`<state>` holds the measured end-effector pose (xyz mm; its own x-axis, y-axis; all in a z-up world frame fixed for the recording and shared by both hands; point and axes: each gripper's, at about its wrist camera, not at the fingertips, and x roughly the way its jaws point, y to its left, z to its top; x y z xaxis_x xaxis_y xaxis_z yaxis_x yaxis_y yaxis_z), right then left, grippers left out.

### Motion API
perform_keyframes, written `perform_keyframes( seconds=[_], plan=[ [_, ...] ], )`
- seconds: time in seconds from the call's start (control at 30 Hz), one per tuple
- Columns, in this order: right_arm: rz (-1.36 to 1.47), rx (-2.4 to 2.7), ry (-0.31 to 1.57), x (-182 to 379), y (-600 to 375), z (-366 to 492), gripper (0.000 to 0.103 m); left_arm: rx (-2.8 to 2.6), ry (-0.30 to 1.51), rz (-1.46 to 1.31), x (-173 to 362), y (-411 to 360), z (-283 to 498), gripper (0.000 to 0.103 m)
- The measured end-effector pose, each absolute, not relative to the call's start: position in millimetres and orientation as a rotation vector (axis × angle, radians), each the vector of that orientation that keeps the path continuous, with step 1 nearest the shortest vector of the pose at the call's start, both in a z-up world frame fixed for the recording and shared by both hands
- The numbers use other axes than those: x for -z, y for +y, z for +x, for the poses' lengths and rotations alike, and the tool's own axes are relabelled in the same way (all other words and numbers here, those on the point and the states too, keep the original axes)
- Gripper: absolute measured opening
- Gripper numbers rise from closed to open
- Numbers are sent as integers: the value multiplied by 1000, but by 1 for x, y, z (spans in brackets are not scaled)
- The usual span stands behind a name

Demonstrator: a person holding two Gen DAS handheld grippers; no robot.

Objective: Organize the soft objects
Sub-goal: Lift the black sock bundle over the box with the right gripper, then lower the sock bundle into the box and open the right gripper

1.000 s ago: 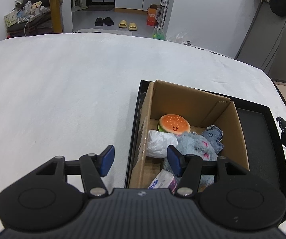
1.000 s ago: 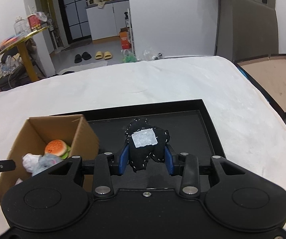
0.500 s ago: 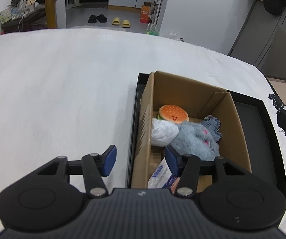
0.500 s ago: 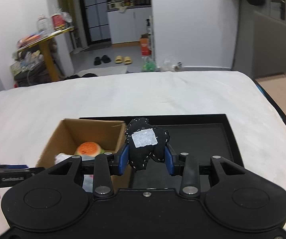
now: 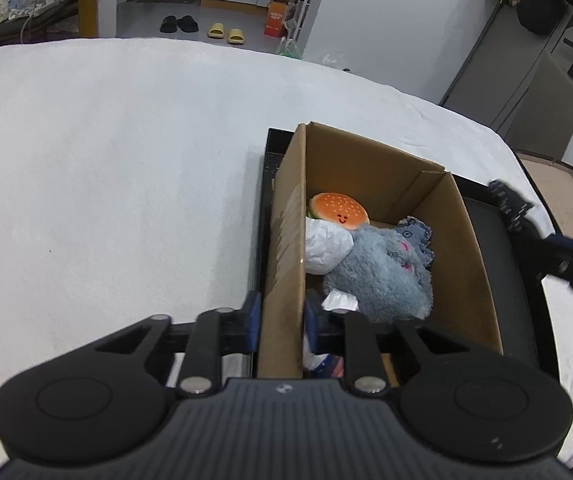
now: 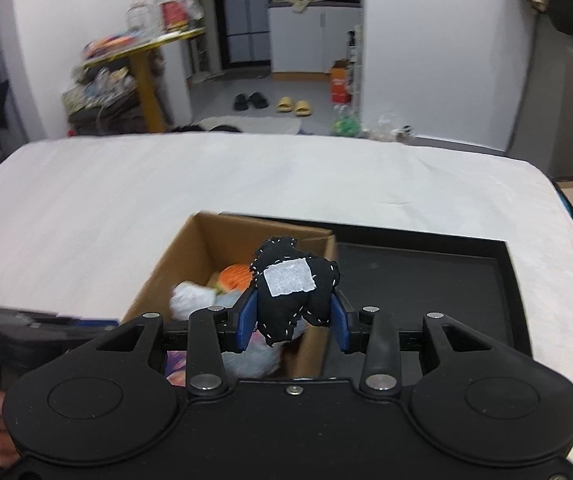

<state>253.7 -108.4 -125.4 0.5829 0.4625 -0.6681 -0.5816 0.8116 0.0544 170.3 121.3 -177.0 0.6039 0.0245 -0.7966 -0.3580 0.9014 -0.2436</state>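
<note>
Two slipper pairs (image 6: 274, 103), cluttered yellow table (image 6: 146, 46)

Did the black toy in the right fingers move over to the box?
Yes. The right gripper, shut on the black toy, has carried it leftward from above the black tray to over the cardboard box.

1. The box (image 5: 366, 184) is seen to be brown.
2. The burger toy (image 5: 340, 211) is coloured orange, with a small smile.
3. The fluffy toy (image 5: 378, 276) is coloured grey-blue.
4. The cloth toy (image 6: 292, 286) is coloured black, with white stitches and a white patch.
5. The tray (image 6: 426, 276) is coloured black.
</note>
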Motion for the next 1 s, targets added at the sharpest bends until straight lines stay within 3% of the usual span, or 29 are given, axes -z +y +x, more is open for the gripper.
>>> perform_keyframes(
  seconds=[0.2,0.33,0.63,1.0],
  plan=[
    [-232,-669,765,130,-92,237,42,-214,892,-414,177,119,170,11],
    [-238,-696,800,135,-88,231,57,-211,891,-417,177,120,169,11],
    [-217,-656,825,133,-104,232,58,-211,910,-406,171,120,169,12],
    [-161,-576,818,128,-137,239,75,-245,929,-392,165,118,160,23]
  ],
)
